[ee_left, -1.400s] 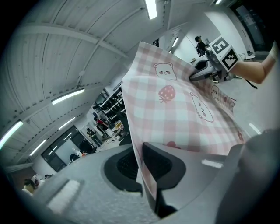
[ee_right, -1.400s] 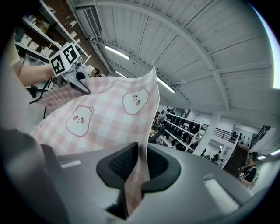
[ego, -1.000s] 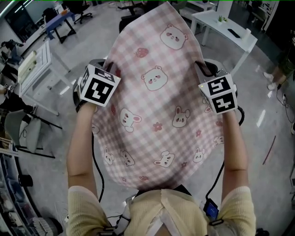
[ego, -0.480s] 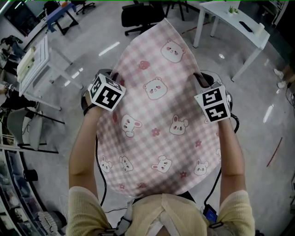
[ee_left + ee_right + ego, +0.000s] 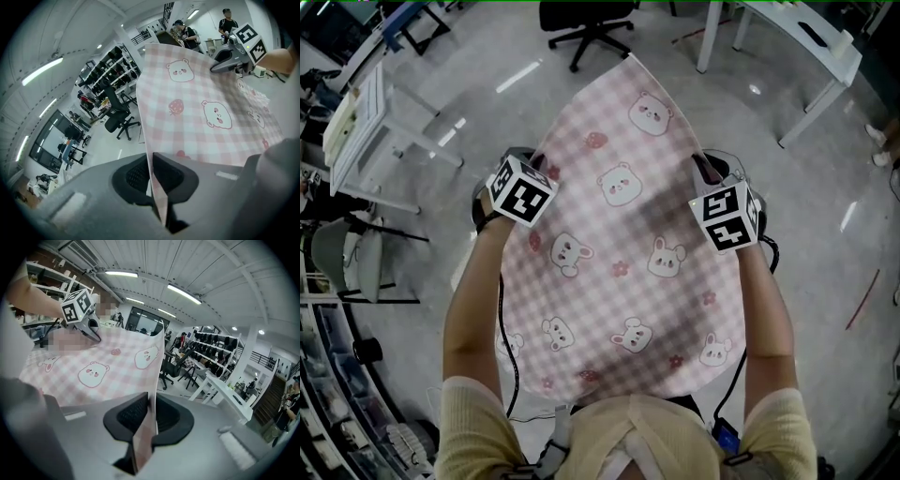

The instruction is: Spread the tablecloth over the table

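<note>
Both side edges of the pink checked tablecloth (image 5: 619, 281) are pinched, one in the left claw (image 5: 152, 180), one in the right claw (image 5: 149, 423). It hangs stretched open in the air above the floor (image 5: 825, 159), resting on no counter. Laying it down looks left to do; a white counter (image 5: 811, 42) stands well apart.

Cannot see the jaws of the left gripper (image 5: 151, 180) or the right gripper (image 5: 151, 423) from the head view: tucked under the tablecloth (image 5: 623, 244). Cannot see its near end either, lost behind the person's head at the bottom. Cut off by the top edge there: a white table (image 5: 830, 39) and a black chair (image 5: 586, 14). Too small to tell much about the people (image 5: 187, 35) at the upper right of the left gripper view.
</note>
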